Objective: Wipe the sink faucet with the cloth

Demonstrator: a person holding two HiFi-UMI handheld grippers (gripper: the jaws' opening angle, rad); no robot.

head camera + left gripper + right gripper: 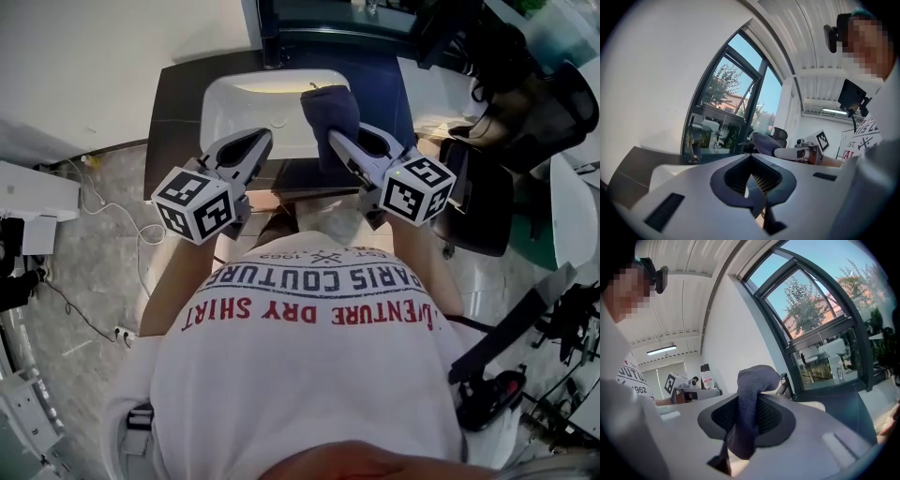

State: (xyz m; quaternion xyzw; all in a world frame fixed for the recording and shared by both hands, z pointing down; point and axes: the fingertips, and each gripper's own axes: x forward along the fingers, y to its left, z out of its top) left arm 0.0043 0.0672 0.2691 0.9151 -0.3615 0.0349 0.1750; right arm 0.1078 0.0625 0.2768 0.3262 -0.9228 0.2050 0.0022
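Right jaws pinch one cloth [749, 385], seemingly folded.

Two grippers: left gripper [257, 141], right gripper [339, 142]. Two marker cubes, one on each: left cube [194, 203], right cube [417, 189]. One cloth [328, 108], dark blue. One white sink [230, 103]. One dark counter [176, 103]. One person [309, 356]. One black chair [530, 108] clearly seen; the clutter beyond it is uncountable.

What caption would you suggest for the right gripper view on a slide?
Right gripper holding a dark cloth clamped between its jaws, with a large window in the background.
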